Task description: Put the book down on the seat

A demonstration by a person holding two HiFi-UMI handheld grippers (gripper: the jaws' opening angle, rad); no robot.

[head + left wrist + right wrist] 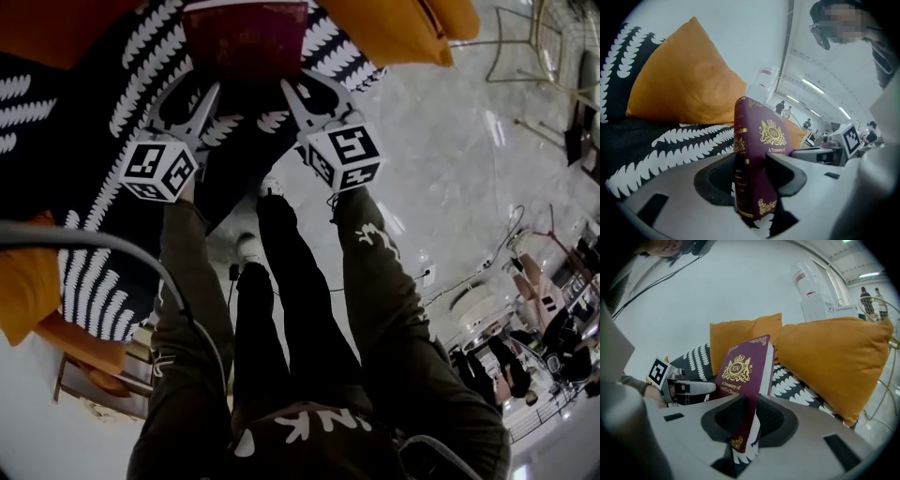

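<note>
The left gripper (751, 180) and the right gripper (748, 422) both have hold of one dark red book (246, 37) with gold print on its cover. Each gripper's jaws stand a book's thickness apart and press on it from both sides. The left one grips the spine edge and the right one grips the edge where the pages show.

The book stands upright with its cover facing right. It is at the far end of the scene, over a seat (94, 103) covered in black cloth with a white leaf pattern. The views do not show whether its lower edge touches the cloth.

An orange cushion (689, 84) leans at the far left of the seat and another orange cushion (829, 362) sits at the far right, with the book between them. Nearer in, the person's dark sleeves (375, 281) and trousers show above a pale grey floor (450, 169).
</note>
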